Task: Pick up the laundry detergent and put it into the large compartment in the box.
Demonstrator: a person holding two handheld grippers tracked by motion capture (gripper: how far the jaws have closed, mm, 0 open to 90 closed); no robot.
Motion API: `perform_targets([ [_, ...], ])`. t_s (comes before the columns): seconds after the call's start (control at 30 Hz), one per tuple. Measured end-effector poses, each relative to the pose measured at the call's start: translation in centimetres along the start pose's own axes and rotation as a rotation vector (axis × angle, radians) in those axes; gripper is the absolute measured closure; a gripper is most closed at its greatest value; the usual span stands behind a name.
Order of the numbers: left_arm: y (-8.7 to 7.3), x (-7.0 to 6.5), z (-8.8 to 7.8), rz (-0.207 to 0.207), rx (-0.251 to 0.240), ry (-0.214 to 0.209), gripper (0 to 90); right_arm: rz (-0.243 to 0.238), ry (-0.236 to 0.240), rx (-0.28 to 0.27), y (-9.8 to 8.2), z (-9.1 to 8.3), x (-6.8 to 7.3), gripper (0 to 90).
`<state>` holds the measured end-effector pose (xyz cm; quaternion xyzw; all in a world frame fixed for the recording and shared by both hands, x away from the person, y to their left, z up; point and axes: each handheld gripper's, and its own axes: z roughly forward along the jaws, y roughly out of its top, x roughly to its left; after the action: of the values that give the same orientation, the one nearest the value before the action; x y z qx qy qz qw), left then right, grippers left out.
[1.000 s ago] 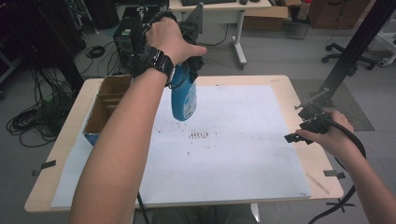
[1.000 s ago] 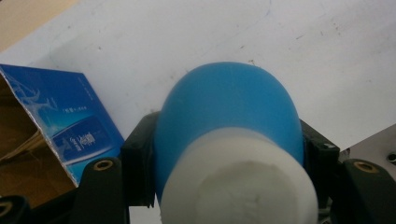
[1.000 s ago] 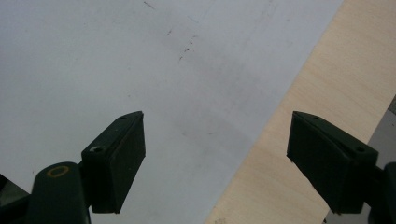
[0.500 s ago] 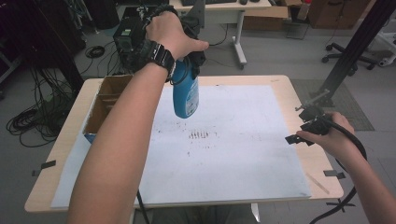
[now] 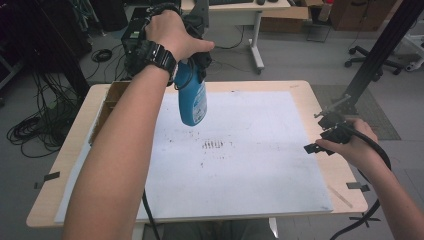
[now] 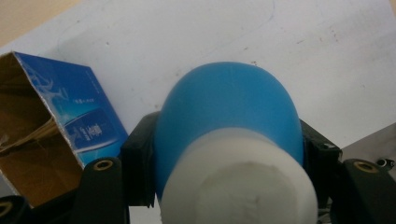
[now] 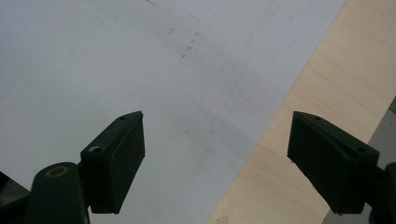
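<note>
**Blue bottle: condition and position**

I note one blue plastic bottle (image 5: pixel 192 97) with a white collar at its top end and a pale printed label on its side. It hangs roughly upright, base down, raised clear of the surface, above the far-left part of the white sheet (image 5: pixel 250 165). Its body looks intact.

Grey floor (image 5: pixel 300 65), desk (image 5: pixel 240 12), cables (image 5: pixel 35 130).

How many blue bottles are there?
1. The blue bottle hangs above the white sheet, clamped in the left hand-held gripper. More could be hidden inside the open box at the table's left edge.
</note>
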<state>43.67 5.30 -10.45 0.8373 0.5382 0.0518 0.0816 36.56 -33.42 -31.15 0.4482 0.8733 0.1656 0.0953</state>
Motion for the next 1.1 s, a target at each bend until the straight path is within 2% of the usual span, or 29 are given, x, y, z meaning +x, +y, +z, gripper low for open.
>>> perform_targets([
  [0.23, -0.4, 1.3, -0.1, -0.025, 0.006, 0.014, 37.5, 0.004, -0.010, 0.012, 0.0, 0.0, -0.1, 19.1],
  [0.7, -1.8, 5.3, -0.9, -0.129, -0.006, 0.025, 37.6, 0.007, -0.011, 0.018, 0.2, 0.2, -0.2, 19.2],
  [0.93, -2.7, 7.0, -1.8, -0.172, -0.024, 0.065, 37.6, 0.014, -0.010, 0.019, 0.3, 0.4, -0.3, 19.2],
  [1.1, -3.5, 8.3, -2.3, -0.207, -0.033, 0.058, 37.6, 0.021, -0.014, 0.021, 0.2, 0.6, -0.5, 19.2],
])
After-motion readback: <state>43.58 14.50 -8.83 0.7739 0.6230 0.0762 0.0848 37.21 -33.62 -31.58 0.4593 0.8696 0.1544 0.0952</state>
